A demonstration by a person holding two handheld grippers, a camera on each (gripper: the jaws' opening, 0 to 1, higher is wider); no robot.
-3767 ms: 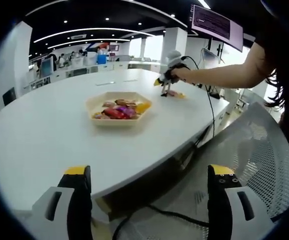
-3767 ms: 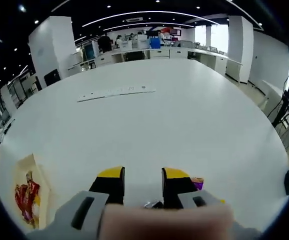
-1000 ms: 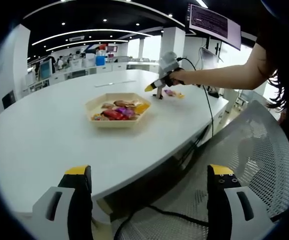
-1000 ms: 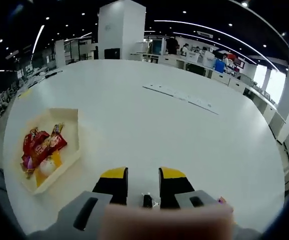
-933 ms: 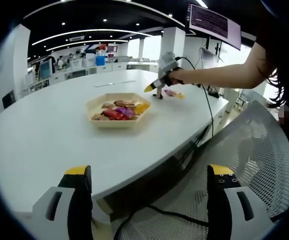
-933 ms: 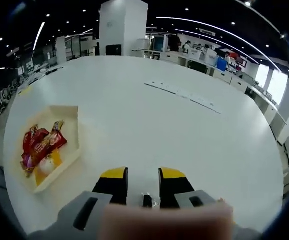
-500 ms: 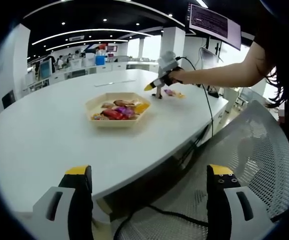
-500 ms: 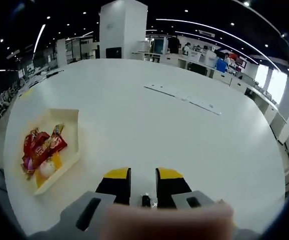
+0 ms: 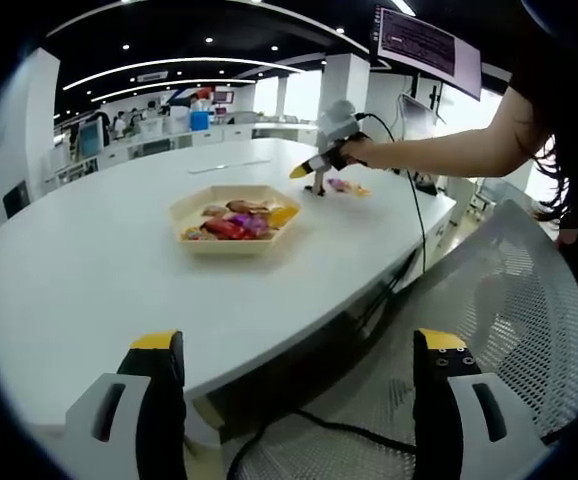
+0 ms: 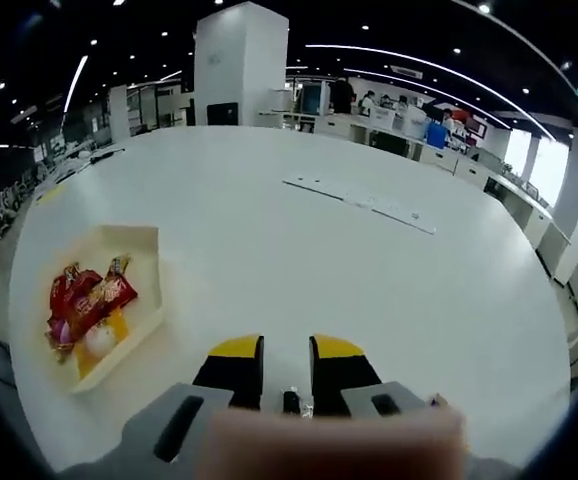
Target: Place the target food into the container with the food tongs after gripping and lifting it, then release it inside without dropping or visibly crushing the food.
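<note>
A pale hexagonal tray [image 9: 191,205] with red, purple and orange wrapped snacks [image 9: 237,222] sits mid-table. Beyond it a person's hand holds my right gripper [image 9: 314,170] just above the table, a thin dark pair of tongs [image 9: 319,186] hanging from it beside loose snacks [image 9: 345,187]. In the right gripper view the same tray [image 10: 145,236] lies to the left with its snacks [image 10: 87,301]. My right gripper [image 10: 286,368] has its jaws close together on the tongs' metal end [image 10: 291,401]. My left gripper [image 9: 300,372] stands wide open with nothing in it, off the table's near edge.
A grey mesh chair [image 9: 514,300] stands to the right below the table edge [image 9: 299,325]. A black cable [image 9: 420,225] runs from the right gripper over the edge. White paper strips [image 10: 361,201] lie further across the table. Desks and people fill the far background.
The right gripper's jaws have drawn a little closer together on the tongs and its view has shifted slightly. The left gripper has not moved.
</note>
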